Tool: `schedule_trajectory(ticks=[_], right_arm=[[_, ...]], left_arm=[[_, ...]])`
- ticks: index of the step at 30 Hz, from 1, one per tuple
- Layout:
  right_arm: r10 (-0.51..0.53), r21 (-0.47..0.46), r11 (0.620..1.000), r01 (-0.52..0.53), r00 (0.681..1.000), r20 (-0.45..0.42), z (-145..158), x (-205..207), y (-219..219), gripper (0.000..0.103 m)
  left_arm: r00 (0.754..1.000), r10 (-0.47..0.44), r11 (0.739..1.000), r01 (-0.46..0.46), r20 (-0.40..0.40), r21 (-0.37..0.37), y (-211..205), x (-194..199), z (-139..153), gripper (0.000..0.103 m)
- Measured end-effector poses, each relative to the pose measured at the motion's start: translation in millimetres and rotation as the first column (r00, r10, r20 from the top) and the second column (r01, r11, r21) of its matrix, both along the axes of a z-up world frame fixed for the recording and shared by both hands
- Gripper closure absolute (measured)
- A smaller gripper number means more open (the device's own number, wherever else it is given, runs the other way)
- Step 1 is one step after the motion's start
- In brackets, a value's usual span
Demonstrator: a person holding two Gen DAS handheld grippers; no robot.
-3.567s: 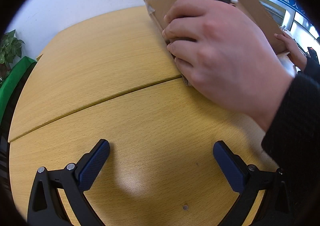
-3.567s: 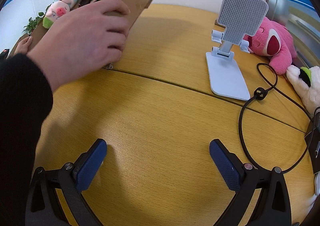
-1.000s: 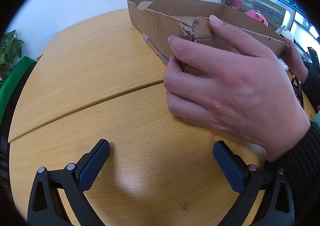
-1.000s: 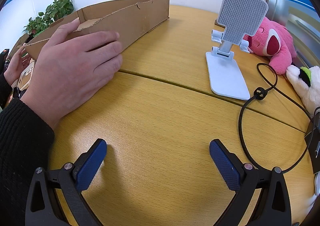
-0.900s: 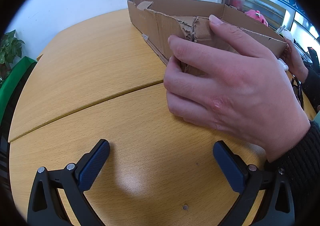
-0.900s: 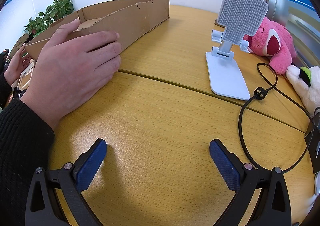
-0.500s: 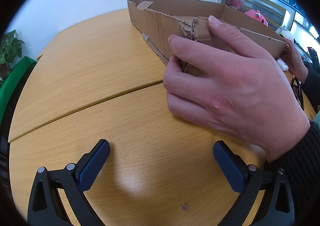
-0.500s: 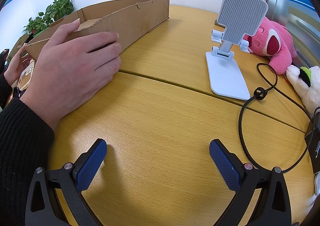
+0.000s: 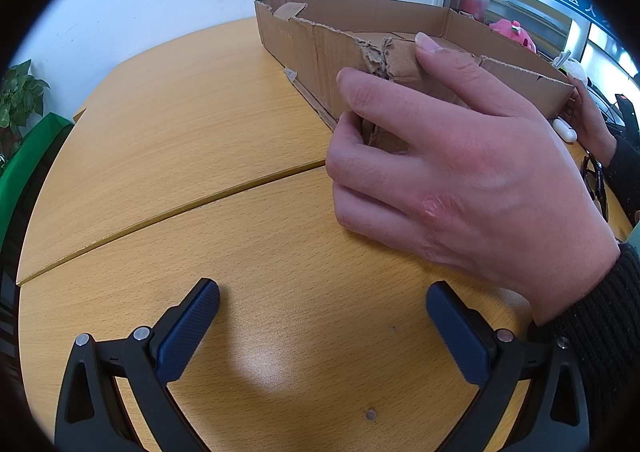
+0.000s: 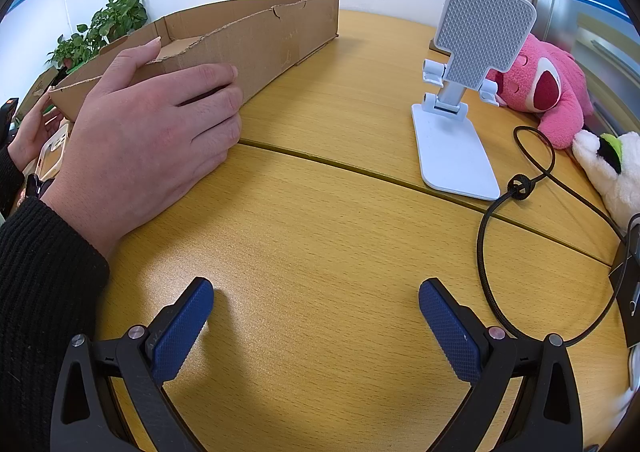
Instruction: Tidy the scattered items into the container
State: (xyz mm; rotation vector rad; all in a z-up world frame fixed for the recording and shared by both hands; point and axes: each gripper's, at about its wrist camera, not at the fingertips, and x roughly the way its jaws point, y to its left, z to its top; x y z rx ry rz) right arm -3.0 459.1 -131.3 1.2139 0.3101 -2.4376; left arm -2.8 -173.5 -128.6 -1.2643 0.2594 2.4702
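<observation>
Tongs, left (image 9: 322,326): spread wide, nothing held, blue pads (image 9: 188,336) parked low over the bare tabletop (image 9: 168,140).
Tongs, right (image 10: 316,326): likewise spread wide, nothing gripped, pads (image 10: 182,330) low over the tabletop (image 10: 320,236).
Cardboard box (image 9: 320,48): shallow open tray, set flat on the tabletop ahead and right of the left tongs; ahead and left of the right tongs (image 10: 256,32). Near wall is torn and creased at the rim.
Hand, near (image 9: 448,168): bare, black knit sleeve, pressed against the box's near wall; thumb is hooked over the torn rim, fingers laid on the outer face. Seen also left of the right tongs (image 10: 148,132).
Hand, far (image 9: 588,120): second hand at the box's far end, touching the corner.
Box contents: only bare cardboard floor is visible; part of the interior is hidden by the walls and the hand.
Phone stand (image 10: 460,92): white, upright, ahead and right of the right tongs, well apart from the box.
Pink plush (image 10: 548,88): lying just behind the stand, outside the box.
White plush (image 10: 612,172): at far right edge, beside the pink one.
Black cord (image 10: 520,188): looped on the tabletop, right of the right tongs.
Glasses (image 9: 596,184): dark frame on the tabletop, far right of the left tongs, partly hidden behind the near hand.
</observation>
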Motion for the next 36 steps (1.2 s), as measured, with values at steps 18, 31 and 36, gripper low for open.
schedule_trajectory(ticks=[18,31,36], right_arm=[[0.001,0.0,1.0,-0.001,1.0,0.0,0.0,0.0,0.0,0.0],[0.002,0.0,1.0,-0.002,1.0,0.0,0.0,0.0,0.0,0.0],[0.002,0.0,1.0,-0.002,1.0,0.0,-0.1,-0.1,-0.2,0.0]], left_arm=[[1.0,0.0,1.0,0.0,0.0,0.0,-0.2,-2.2,-0.5,0.0],[1.0,0.001,1.0,-0.001,0.0,0.0,-0.3,-3.3,-0.8,0.0],[1.0,-0.026,1.0,0.026,0.001,0.0,-0.7,-0.2,-0.8,0.0]])
